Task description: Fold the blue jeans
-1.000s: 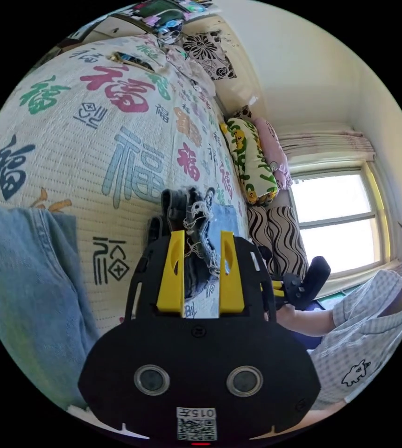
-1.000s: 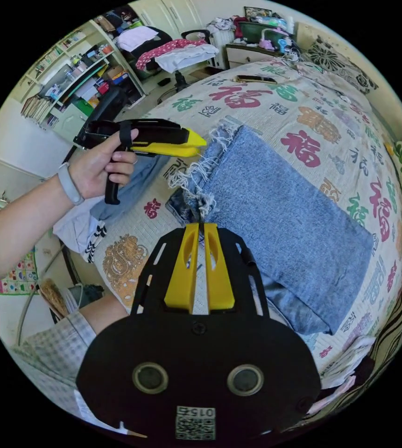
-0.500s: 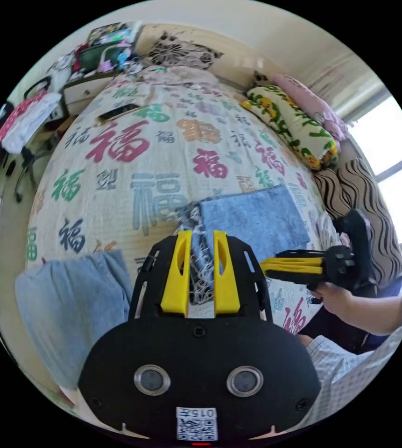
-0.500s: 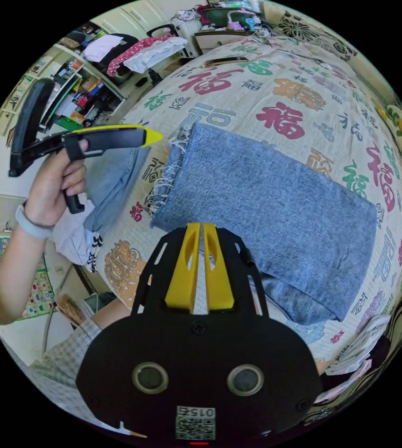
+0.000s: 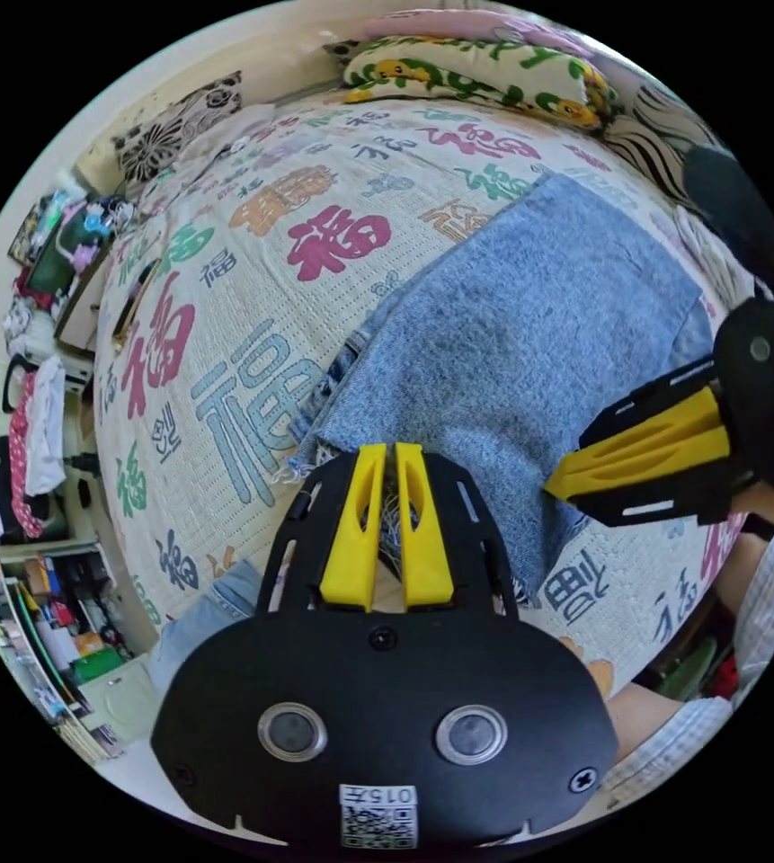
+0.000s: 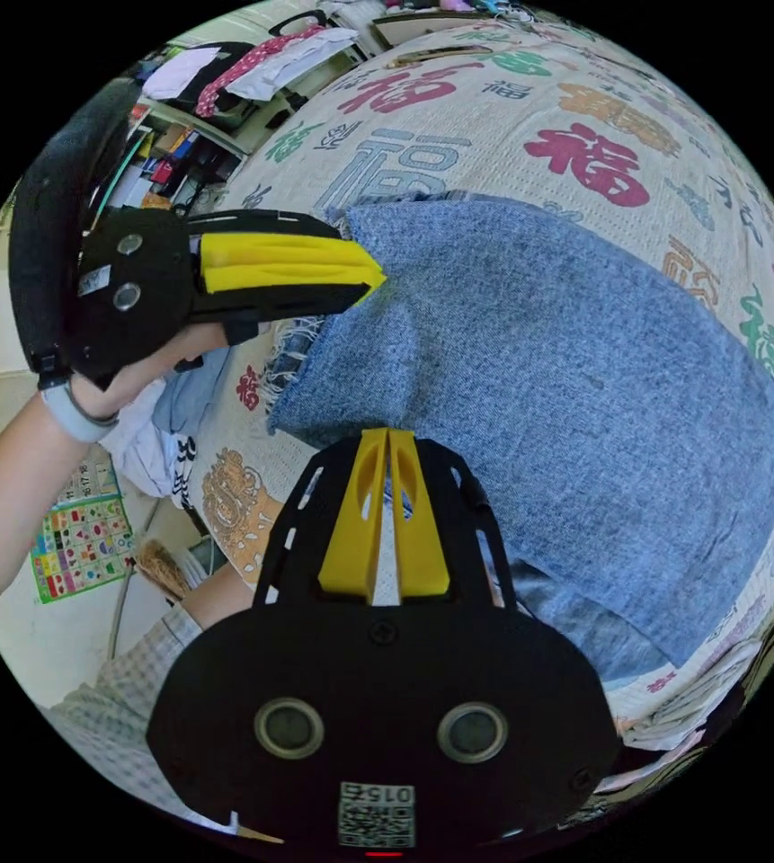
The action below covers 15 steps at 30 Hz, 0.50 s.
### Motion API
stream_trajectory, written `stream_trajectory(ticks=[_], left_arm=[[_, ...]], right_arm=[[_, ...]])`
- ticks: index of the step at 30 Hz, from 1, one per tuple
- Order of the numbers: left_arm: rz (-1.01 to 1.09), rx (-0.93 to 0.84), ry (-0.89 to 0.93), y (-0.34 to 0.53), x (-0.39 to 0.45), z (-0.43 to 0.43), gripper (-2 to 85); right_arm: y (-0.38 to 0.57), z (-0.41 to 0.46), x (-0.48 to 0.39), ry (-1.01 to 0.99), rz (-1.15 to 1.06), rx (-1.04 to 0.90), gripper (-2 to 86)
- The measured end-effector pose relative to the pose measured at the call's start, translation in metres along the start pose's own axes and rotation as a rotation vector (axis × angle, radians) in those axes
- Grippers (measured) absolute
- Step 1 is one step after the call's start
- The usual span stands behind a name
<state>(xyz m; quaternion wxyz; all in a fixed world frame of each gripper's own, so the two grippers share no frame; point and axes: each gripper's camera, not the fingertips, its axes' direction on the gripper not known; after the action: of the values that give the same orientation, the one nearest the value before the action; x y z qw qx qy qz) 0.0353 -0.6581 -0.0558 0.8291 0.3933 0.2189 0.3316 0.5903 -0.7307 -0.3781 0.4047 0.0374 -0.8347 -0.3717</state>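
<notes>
The blue jeans (image 5: 512,333) (image 6: 566,378) lie folded into a flat rectangle on the printed bedspread (image 5: 252,270) (image 6: 512,99). Their frayed hem (image 6: 286,352) faces the bed's edge. My left gripper (image 5: 389,449) hovers over that hem end with its jaws together; loose threads show beneath them. In the right gripper view the left gripper (image 6: 376,272) is shut, its tip at the jeans' corner. My right gripper (image 6: 387,436) is shut over the near edge of the jeans. In the left gripper view the right gripper (image 5: 553,485) points at the same edge, holding nothing.
Another pale denim piece (image 5: 216,602) (image 6: 184,404) hangs at the bed's edge. Pillows (image 5: 476,67) line the far side. A chair draped with clothes (image 5: 27,431) and cluttered shelves (image 5: 36,629) stand beyond the bed. A dark slim object (image 6: 431,58) lies on the bedspread.
The left jaws had the frayed hem between them and stood open; they have let it go and shut. The hem now lies flat. Both grippers have come closer to the jeans.
</notes>
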Motion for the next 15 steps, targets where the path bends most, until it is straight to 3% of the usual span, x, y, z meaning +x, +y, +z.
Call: stream_trajectory(ticks=[4,10,15], left_arm=[[0.012,-0.115,0.043,-0.026,0.008,-0.009,0.5],[0.248,0.139,0.169,-0.111,0.048,-0.073,7.5],[0.407,0.161,0.319,-0.221,0.099,-0.062,10.1]], right_arm=[[0.023,-0.024,0.049,-0.211,0.145,0.055,-0.5],[0.126,-0.111,0.130,0.004,0.337,0.410,0.8],[0.214,-0.142,0.235,0.008,0.648,0.508,8.1]])
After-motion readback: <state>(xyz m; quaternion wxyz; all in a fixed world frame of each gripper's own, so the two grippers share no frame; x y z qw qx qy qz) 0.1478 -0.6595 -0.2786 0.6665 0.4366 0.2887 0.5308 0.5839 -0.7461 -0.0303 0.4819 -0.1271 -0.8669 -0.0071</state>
